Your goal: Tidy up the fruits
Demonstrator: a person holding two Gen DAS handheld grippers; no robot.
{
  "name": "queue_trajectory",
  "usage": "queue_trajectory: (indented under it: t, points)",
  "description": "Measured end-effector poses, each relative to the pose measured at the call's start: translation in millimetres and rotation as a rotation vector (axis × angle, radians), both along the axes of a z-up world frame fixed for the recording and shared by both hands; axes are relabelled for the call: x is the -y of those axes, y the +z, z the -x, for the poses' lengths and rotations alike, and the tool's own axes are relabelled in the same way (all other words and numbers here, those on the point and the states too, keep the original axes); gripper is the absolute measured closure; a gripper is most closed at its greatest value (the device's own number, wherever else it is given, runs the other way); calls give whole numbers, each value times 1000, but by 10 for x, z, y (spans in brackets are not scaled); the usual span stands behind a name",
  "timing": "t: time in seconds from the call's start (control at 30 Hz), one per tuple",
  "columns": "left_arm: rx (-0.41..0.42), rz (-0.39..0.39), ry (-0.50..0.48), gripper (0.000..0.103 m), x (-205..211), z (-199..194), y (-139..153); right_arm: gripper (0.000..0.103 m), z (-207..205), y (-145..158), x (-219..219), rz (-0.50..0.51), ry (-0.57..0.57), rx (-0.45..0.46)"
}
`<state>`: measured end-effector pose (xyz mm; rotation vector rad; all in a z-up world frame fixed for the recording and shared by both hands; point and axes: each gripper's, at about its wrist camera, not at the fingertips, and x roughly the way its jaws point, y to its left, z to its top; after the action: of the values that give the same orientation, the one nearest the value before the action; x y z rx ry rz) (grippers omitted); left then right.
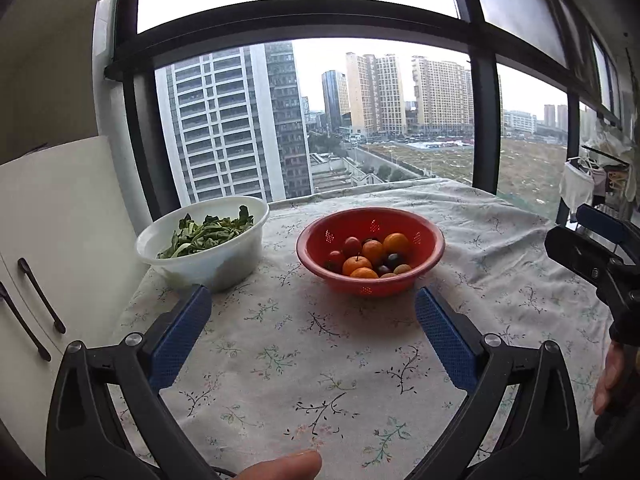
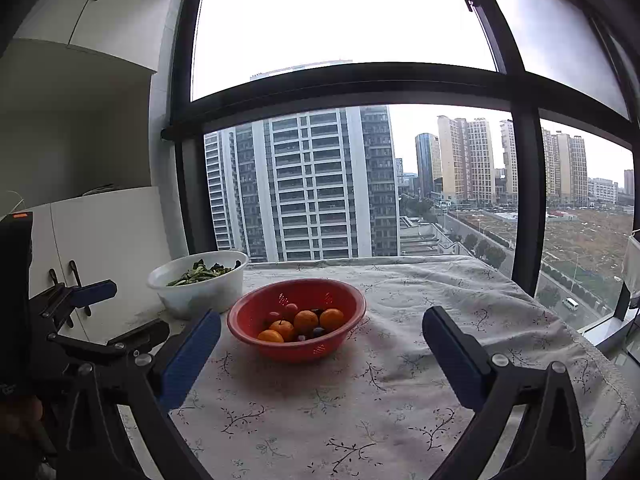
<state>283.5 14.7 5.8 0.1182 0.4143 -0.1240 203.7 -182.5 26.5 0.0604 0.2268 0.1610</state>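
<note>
A red colander (image 1: 432,246) sits mid-table holding several oranges (image 1: 396,243), small red fruits (image 1: 352,245) and dark plums (image 1: 393,258). It also shows in the right wrist view (image 2: 256,312) with the oranges (image 2: 306,321). My left gripper (image 1: 312,316) is open and empty, hovering above the cloth in front of the colander. My right gripper (image 2: 320,336) is open and empty, to the right of the colander and a little nearer. The right gripper's body shows at the right edge of the left view (image 1: 596,256).
A white bowl (image 1: 224,264) of leafy greens (image 1: 208,234) stands left of the colander, also in the right view (image 2: 200,294). A floral tablecloth (image 1: 320,360) covers the table. White cabinets (image 1: 60,240) stand at left; a large window is behind.
</note>
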Motion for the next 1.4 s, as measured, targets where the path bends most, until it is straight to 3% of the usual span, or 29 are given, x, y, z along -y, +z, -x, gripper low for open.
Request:
queue_trajectory:
  t: [0.1, 0.43, 0.7, 0.87, 1.4]
  points:
    - [-48, 29, 41, 0, -51, 96, -58, 0, 83, -69, -26, 25, -24, -62]
    - [-156, 74, 111, 0, -139, 85, -317, 0, 61, -353, 142, -45, -52, -272]
    - [-204, 70, 120, 0, -118, -66, -438, 0, -2, -465, 73, 23, -48, -268]
    - [-230, 78, 124, 0, -103, -152, -526, 0, -61, -518, 95, 11, -58, -281]
    - [-241, 77, 127, 0, -77, -173, -582, 0, -72, -571, 10, 40, -60, -287]
